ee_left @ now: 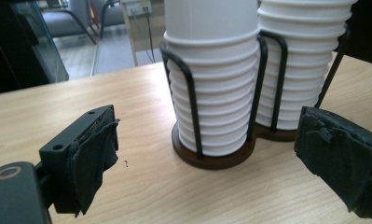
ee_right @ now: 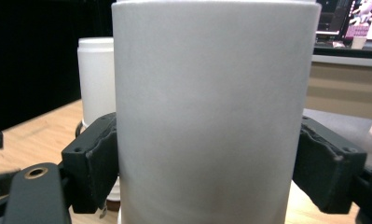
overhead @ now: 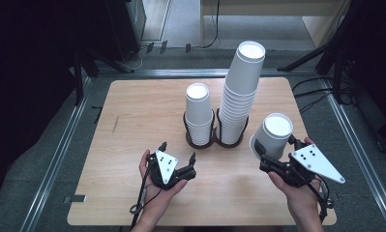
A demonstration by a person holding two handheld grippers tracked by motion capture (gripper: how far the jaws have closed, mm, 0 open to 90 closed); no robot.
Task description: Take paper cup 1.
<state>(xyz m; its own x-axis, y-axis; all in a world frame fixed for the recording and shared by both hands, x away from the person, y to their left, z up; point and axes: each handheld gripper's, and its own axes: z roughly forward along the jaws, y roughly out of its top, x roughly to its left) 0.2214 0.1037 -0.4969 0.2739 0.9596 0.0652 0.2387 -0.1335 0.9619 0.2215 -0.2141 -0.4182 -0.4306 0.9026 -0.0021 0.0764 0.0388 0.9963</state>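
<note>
**Right gripper holding one paper cup beside the stacks**

From the high view, the right gripper is gripping a single white paper cup above the light wooden table, right of the dark two-ring wire cup holder. The cup is sitting upside down, its long axis leaning slightly from vertical, flat base facing up. The left gripper is resting low in the left hand, jaws spread, aimed towards the holder.

In the left gripper view, both jaws are standing wide apart around nothing, facing the short stack of white cups and the tall stack of white cups.

In the right gripper view, both jaws are pressing the cup's wall from either side.
</note>
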